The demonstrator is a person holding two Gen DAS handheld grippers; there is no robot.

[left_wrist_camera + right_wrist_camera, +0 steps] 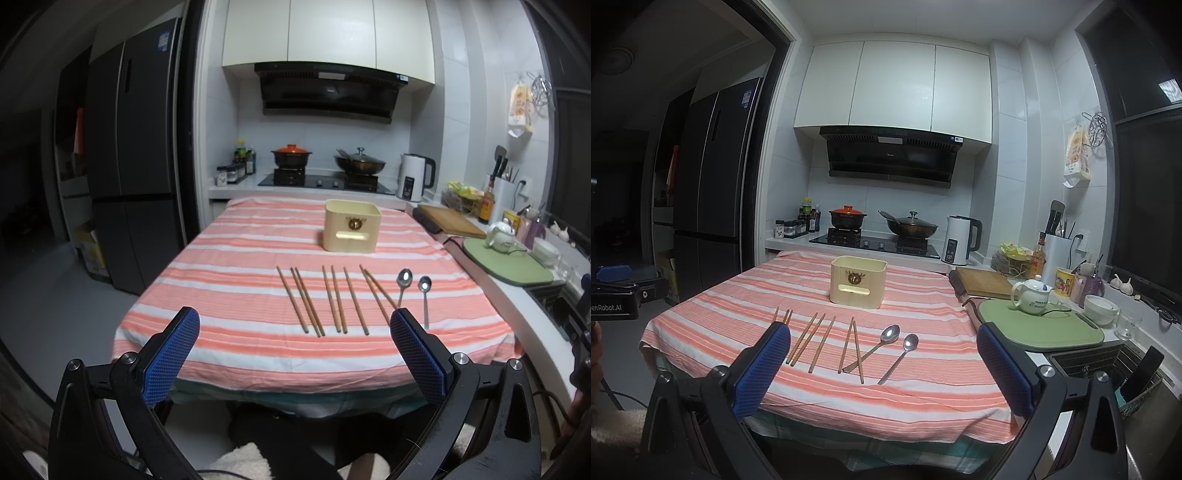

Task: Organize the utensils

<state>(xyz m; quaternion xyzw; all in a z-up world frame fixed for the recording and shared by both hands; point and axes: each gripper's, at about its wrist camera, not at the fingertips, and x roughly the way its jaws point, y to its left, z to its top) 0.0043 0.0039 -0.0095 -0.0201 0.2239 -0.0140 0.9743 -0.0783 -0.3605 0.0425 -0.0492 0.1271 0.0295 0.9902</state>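
Several wooden chopsticks [334,301] [812,339] lie in a row on the striped tablecloth [240,258] [923,295]. Two metal spoons [424,297] [899,356] lie to their right. A cream box-shaped holder [351,230] [857,282] stands upright behind them, toward the table's far side. My left gripper [294,325] hangs open above the table's near edge, short of the chopsticks, with nothing between its blue pads. My right gripper [882,341] is open too, held back from the near edge, framing the chopsticks and spoons.
To the right runs a counter with a green mat [1038,325], white teapot [1032,293], wooden cutting board [986,282], cups and a sink [1108,365]. A stove with pots [325,162] and a kettle [413,177] stand behind the table. A dark fridge [129,166] is on the left.
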